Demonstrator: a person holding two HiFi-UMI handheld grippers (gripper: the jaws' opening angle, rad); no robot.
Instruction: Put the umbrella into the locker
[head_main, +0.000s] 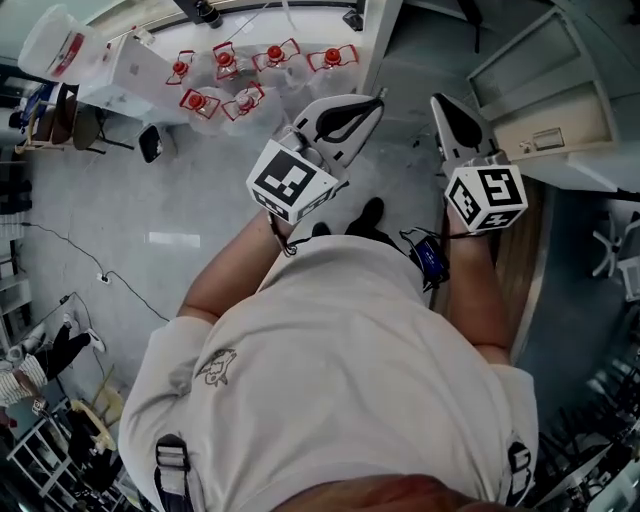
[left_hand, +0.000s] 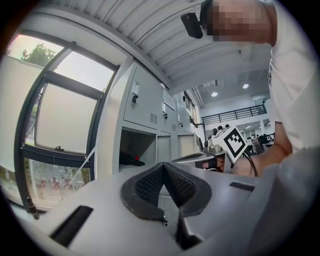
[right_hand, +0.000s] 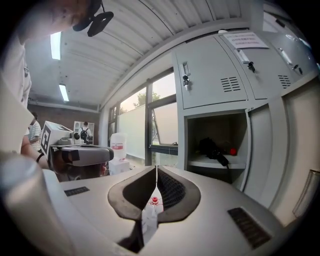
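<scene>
- We hold 2 grippers: the left gripper (left_hand: 163, 166) has its jaws pressed together, with nothing between them.
- Our right gripper (right_hand: 156, 169) is likewise closed and empty.
- The umbrella (right_hand: 215, 149) lies inside the open locker (right_hand: 231, 127), far from both.

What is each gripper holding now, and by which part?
Nothing. The left gripper and the right gripper both have their jaws together, with nothing between them. The umbrella lies inside the open locker.

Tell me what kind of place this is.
Probably a locker area in a large workplace hall: a bank of grey metal lockers, one compartment open, tall windows beside them, and red-capped water jugs on the floor.
</scene>
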